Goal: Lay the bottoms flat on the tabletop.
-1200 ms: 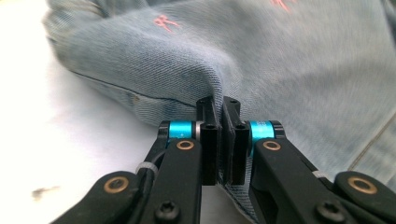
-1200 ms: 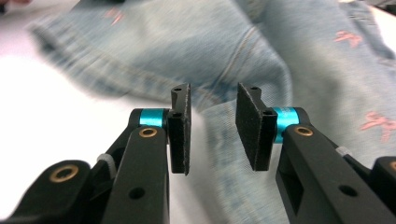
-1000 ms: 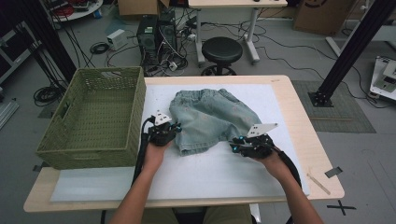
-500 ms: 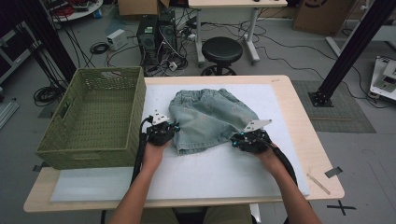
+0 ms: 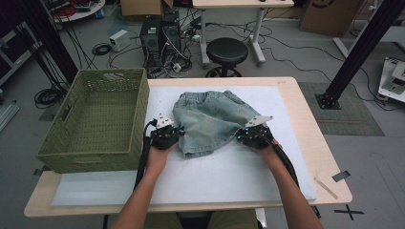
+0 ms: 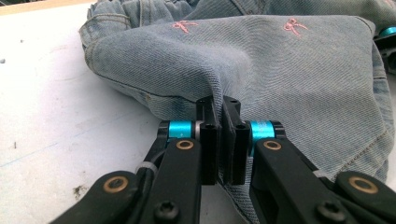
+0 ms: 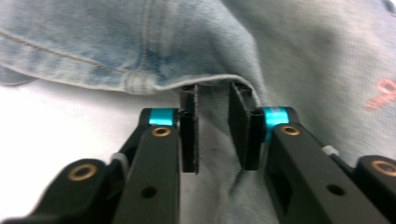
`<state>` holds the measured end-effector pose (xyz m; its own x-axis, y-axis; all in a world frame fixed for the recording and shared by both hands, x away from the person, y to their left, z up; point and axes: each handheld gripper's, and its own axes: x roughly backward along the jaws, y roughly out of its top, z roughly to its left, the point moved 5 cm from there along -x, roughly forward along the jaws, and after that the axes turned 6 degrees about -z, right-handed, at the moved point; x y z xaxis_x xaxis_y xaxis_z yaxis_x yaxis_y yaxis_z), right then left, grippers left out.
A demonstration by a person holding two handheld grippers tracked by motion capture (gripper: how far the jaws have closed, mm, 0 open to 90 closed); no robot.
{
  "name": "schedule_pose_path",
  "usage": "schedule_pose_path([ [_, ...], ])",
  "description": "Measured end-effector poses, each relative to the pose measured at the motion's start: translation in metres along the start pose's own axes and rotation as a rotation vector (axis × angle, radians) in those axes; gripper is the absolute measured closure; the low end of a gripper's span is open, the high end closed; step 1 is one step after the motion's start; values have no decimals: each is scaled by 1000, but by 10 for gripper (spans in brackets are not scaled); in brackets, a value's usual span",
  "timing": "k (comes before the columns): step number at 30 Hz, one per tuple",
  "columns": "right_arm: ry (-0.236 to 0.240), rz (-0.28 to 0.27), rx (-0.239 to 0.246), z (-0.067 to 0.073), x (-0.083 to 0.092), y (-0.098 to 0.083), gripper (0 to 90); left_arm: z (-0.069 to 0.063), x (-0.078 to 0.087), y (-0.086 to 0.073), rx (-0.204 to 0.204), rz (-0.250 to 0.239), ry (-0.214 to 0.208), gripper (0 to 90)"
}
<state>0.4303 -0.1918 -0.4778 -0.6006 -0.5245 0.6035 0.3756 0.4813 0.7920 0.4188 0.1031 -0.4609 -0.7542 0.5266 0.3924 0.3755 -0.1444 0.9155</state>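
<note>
A green woven basket (image 5: 98, 119) stands at the left end of the bench (image 5: 305, 124), on the white mat (image 5: 229, 176). Just beside its right wall, the left hand-held gripper (image 5: 168, 136) is clenched on a fold of the denim shorts (image 5: 210, 119); in the left gripper view the pads (image 6: 208, 140) pinch the cloth tight at the hem. The shorts lie crumpled at mid-bench on the mat, between the two grippers. At their right edge, the right hand-held gripper (image 5: 253, 133) has a fold of denim between its jaws; the jaws have just been closing, a gap remains, and cloth stands between the pads (image 7: 189, 135) without a firm press.
</note>
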Motion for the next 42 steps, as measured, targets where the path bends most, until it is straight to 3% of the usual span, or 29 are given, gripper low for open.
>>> schedule_pose_path([
  [2,34,3,10,4,-1,0,709,0,0,-1,3,0,-1,864],
  [8,14,-2,67,6,-8,1,679,0,0,-1,4,-2,-2,863],
  [14,21,17,126,8,-12,2,835,0,0,-2,11,-6,-3,863],
  [15,24,18,139,9,-12,2,900,0,0,-2,11,-7,-3,863],
  [16,11,24,152,8,-12,3,900,0,1,-2,11,-9,-3,862],
  [19,40,27,114,7,-10,3,900,0,2,-3,13,-11,-4,862],
  [25,119,46,120,12,4,-2,900,3,4,-2,14,-16,-2,862],
  [37,286,24,118,25,53,-24,900,14,14,0,21,-33,39,861],
  [39,295,15,99,24,60,-27,900,16,16,1,9,-38,63,861],
  [42,270,-14,76,18,68,-29,900,19,18,3,9,-52,85,861],
])
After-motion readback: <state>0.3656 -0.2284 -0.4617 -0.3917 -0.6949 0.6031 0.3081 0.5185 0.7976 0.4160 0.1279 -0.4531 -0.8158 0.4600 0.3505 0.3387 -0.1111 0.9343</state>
